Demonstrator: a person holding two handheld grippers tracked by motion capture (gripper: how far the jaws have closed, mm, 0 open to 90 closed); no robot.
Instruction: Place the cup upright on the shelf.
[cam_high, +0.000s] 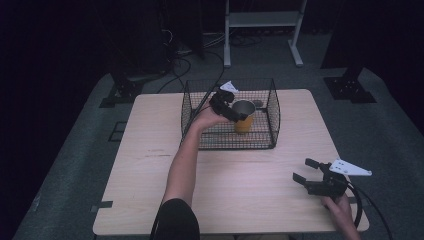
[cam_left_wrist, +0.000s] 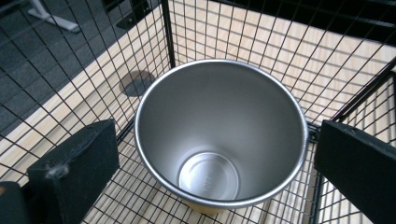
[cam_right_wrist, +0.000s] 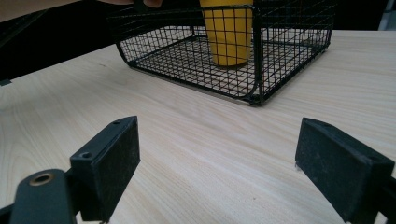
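Left gripper (cam_high: 231, 107) jaws spread either side of the yellow cup (cam_high: 243, 116) standing in the wire basket (cam_high: 272, 117); right gripper (cam_high: 306, 171) jaws spread above the table (cam_high: 240, 175).

A yellow cup (cam_high: 243, 116) with a bare steel inside is standing upright and empty inside a black wire basket (cam_high: 272, 120), toward its far right part. The basket is sitting on the far middle of the pale wooden desk (cam_high: 150, 165).
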